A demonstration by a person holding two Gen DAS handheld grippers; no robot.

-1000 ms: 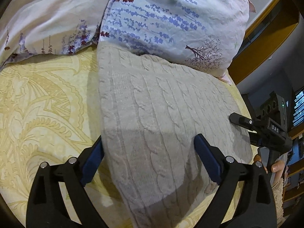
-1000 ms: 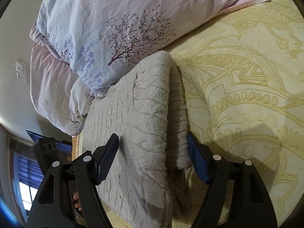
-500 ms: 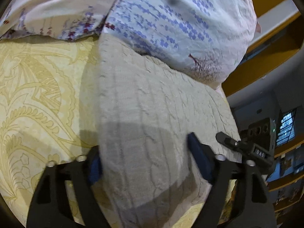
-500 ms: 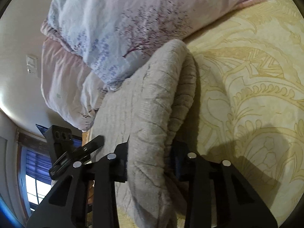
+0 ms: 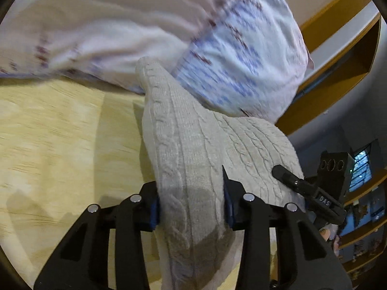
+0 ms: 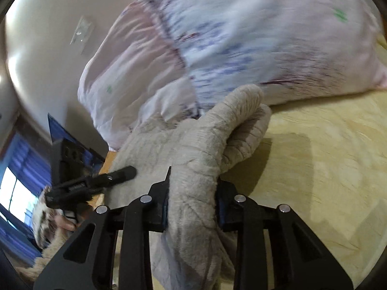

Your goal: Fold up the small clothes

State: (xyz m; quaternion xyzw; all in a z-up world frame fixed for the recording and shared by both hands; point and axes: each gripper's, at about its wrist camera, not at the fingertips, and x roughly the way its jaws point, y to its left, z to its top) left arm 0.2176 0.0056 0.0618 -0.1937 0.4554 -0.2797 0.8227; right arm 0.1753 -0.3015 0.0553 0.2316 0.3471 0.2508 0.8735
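A folded beige cable-knit sweater (image 5: pixel 193 145) is lifted off the yellow patterned bed cover (image 5: pixel 60 145). My left gripper (image 5: pixel 191 205) is shut on its left edge, the knit bunched between the blue pads. My right gripper (image 6: pixel 192 203) is shut on the sweater's right edge (image 6: pixel 205 145), where the thick folded layers curl over. Each gripper shows in the other's view: the right one in the left wrist view (image 5: pixel 314 193) and the left one in the right wrist view (image 6: pixel 92 181). The sweater's far end hangs toward the pillows.
Two floral pillows (image 5: pixel 217 36) lie right behind the sweater, also seen in the right wrist view (image 6: pixel 241 36). The yellow bed cover (image 6: pixel 326 169) spreads to the sides. A wooden shelf frame (image 5: pixel 338 60) and a wall (image 6: pixel 48 36) stand beyond the bed.
Both grippers closed on the sweater's side edges and raised it off the bed cover. The view is now blurred and tilted up toward the pillows.
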